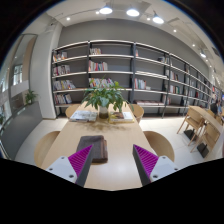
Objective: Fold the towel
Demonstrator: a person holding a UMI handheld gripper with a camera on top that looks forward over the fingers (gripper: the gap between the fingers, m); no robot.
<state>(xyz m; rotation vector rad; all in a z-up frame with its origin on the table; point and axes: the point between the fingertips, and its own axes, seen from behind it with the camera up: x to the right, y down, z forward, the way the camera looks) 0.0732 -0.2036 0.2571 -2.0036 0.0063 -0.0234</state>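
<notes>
A dark grey-brown towel [92, 148], folded into a small rectangle, lies flat on the light wooden table [120, 138]. It is just ahead of my left finger and partly behind its purple pad [80, 159]. My gripper [112, 163] is open and empty, held above the table's near part. Bare table shows between the fingers. The right pad [146, 160] is well apart from the towel.
A potted green plant [103, 97] and some books or papers [84, 115] stand at the table's far end. Chairs [158, 144] flank the table on both sides. Long bookshelves [130, 70] line the back wall. More tables and chairs [200, 122] are at the right.
</notes>
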